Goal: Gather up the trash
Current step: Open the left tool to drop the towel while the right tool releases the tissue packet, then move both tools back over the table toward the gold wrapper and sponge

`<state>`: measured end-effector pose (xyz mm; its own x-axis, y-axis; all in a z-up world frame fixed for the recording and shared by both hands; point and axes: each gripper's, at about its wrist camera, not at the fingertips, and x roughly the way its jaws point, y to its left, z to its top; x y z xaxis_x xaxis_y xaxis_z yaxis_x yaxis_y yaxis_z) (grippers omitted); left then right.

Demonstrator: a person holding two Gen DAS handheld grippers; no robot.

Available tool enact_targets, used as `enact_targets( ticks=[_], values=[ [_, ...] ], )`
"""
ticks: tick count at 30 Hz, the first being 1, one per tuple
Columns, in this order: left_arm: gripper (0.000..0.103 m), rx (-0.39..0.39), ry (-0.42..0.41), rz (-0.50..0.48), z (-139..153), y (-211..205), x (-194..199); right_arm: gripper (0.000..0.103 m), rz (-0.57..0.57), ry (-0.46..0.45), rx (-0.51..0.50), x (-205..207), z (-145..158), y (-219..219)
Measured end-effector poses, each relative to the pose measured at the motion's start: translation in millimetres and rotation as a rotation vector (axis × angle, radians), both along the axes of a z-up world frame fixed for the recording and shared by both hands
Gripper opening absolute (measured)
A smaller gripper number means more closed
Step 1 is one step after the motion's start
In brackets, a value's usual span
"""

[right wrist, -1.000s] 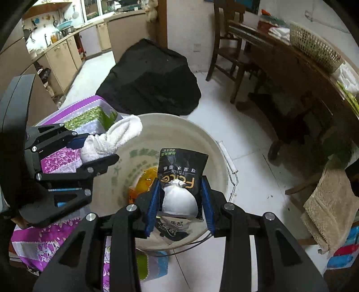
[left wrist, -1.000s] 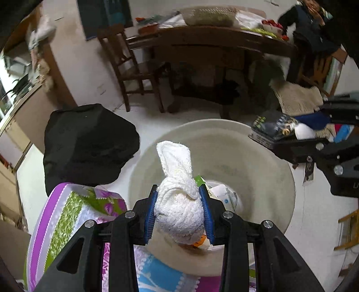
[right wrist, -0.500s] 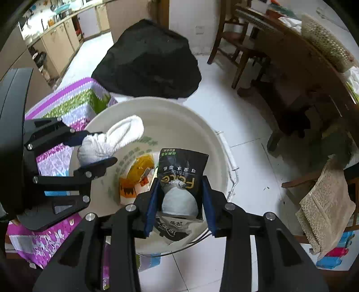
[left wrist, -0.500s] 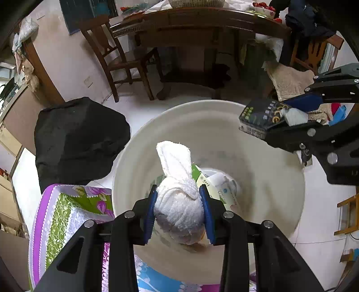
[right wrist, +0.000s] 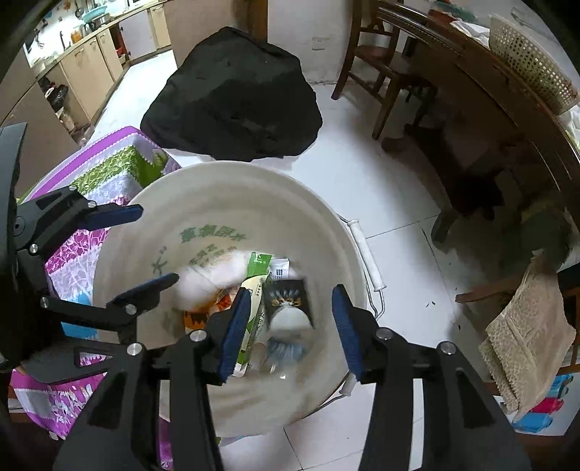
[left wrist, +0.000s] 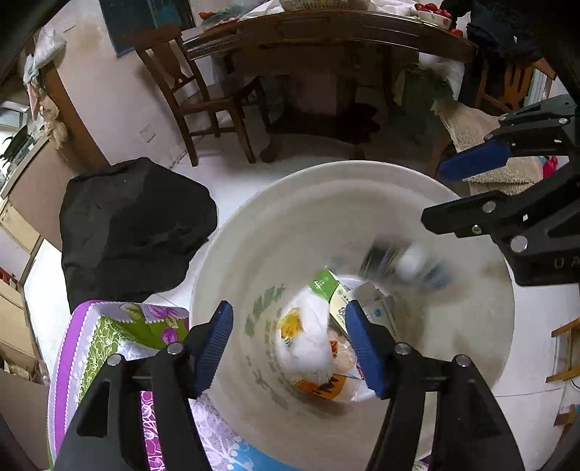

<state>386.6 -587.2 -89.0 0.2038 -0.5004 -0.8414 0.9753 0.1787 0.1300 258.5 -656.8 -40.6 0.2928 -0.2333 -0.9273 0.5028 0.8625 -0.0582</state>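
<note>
A cream plastic bucket point(left wrist: 326, 174) point(right wrist: 261, 174) stands on the floor below both grippers, with wrappers and cartons at its bottom. My left gripper point(left wrist: 290, 344) point(right wrist: 145, 253) hangs over it, its jaws opening and no pad touching anything. A white cloth wad point(left wrist: 311, 337) point(right wrist: 214, 275), blurred, drops free beneath them. My right gripper point(right wrist: 290, 326) point(left wrist: 453, 192) is over the bucket's right side with its jaws opening too. A black tissue pack point(right wrist: 290, 300) point(left wrist: 398, 261) with a white bulge falls loose between and below its pads.
A black covered heap point(left wrist: 134, 224) point(right wrist: 232, 101) sits on the white tile floor beyond the bucket. A purple and green floral cloth point(left wrist: 108, 326) point(right wrist: 108, 174) lies at its left. Wooden chairs point(left wrist: 203, 94) and a dark table point(left wrist: 326, 32) stand behind; a beige towel point(right wrist: 525, 333) hangs at right.
Both grippers, shut on their loads before, have spread their jaws. The white wad and the black tissue pack have left the pads and are falling into the bucket.
</note>
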Motion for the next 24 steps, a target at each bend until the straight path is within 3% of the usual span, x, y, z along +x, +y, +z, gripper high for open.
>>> enact_targets(
  ticks=[16, 20, 22, 24],
  values=[
    [0.065, -0.018, -0.015, 0.038, 9, 10, 0, 0.045, 0.006, 0.017, -0.019, -1, -3, 10],
    [0.071, -0.072, -0.015, 0.103, 18, 32, 1, 0.045, 0.015, -0.048, -0.052, -6, 4, 25],
    [0.073, -0.104, -0.042, 0.134, 20, 52, -1, 0.053, 0.016, -0.111, -0.053, -10, 9, 34],
    [0.073, -0.131, -0.074, 0.165, 22, 75, -3, 0.054, -0.001, -0.178, -0.042, -16, 11, 42]
  ],
)
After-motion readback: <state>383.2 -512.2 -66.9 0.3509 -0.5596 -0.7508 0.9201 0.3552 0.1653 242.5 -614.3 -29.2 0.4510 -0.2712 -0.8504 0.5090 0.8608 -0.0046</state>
